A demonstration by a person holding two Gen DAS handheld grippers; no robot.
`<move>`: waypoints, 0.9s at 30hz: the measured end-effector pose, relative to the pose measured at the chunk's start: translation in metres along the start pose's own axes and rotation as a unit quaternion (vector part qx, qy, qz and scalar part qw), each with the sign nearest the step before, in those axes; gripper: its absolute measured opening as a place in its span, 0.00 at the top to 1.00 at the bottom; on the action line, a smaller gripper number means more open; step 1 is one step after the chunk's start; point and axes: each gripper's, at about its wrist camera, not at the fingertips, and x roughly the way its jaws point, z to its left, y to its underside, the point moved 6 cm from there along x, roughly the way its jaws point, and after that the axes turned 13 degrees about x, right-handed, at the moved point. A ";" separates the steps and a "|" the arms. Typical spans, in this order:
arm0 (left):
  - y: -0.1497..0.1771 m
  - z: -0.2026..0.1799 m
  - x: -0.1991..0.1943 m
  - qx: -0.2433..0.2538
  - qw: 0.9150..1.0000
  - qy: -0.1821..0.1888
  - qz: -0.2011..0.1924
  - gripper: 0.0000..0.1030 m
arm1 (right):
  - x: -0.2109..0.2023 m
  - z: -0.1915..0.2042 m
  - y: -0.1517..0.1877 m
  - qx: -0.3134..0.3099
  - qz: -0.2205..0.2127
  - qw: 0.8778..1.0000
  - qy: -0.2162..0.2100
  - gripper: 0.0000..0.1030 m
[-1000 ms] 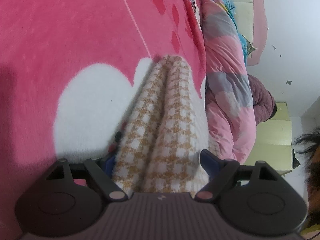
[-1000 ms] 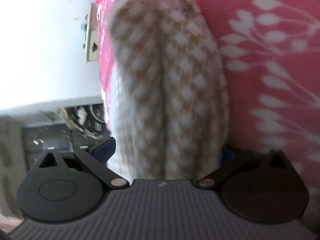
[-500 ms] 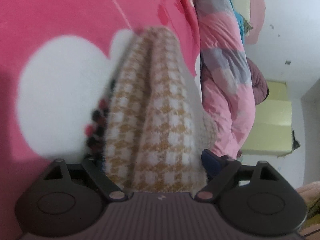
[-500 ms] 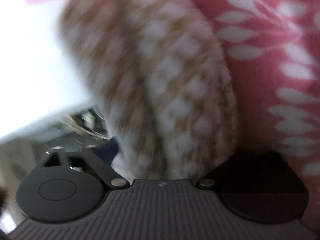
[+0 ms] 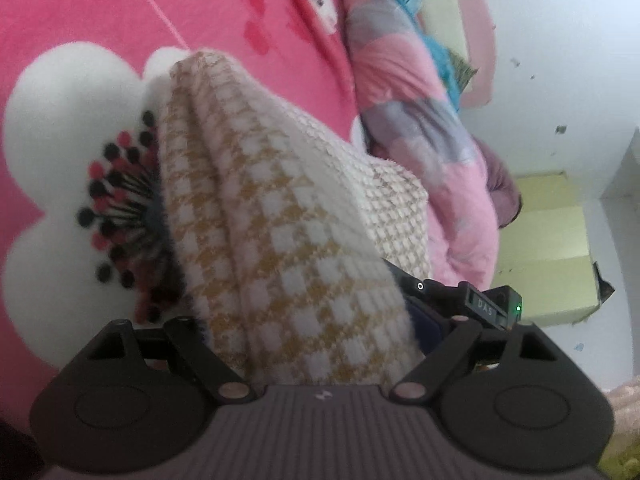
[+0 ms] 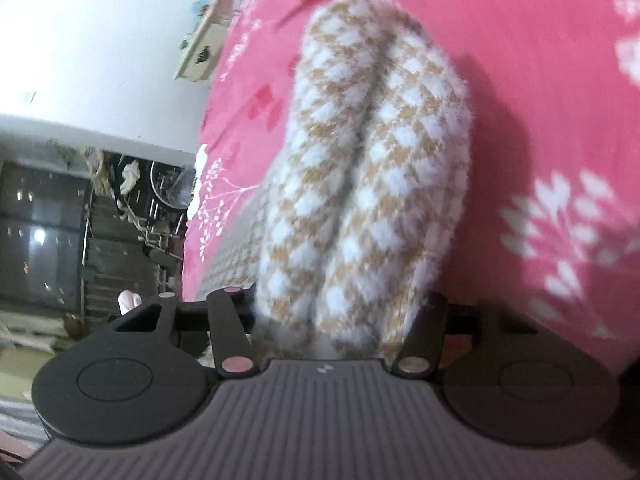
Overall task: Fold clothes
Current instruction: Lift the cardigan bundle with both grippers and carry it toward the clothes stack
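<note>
Over a pink blanket (image 5: pixel 80 8) with white flowers, the houndstooth knit (image 5: pixel 280 240) is hanging bunched between both claws. The left claw (image 5: pixel 316 320) is standing wide, the thick fold of knit filling the gap between its fingers; whether the pads are pressing on it cannot be told, since the cloth is hiding them. The right claw (image 6: pixel 340 320) is closing, with a rolled fold of the same knit (image 6: pixel 376 168) between its fingers and bulging out above them. In the left view, part of the right claw is showing just beyond the knit's right edge, and a pink quilt (image 5: pixel 420 100) is lying beside the wall.
</note>
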 end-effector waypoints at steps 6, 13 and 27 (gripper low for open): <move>0.004 -0.043 -0.017 0.045 0.998 -0.010 -0.034 0.16 | -0.007 0.017 0.001 -0.052 -0.025 0.998 -0.018 0.49; 0.006 -0.093 -0.088 0.080 0.988 -0.029 -0.129 0.16 | -0.022 0.078 0.003 -0.135 -0.030 0.987 -0.079 0.49; 0.083 -0.148 -0.353 0.083 0.881 -0.231 -0.405 0.15 | 0.128 0.328 0.122 -0.296 0.192 0.890 -0.290 0.49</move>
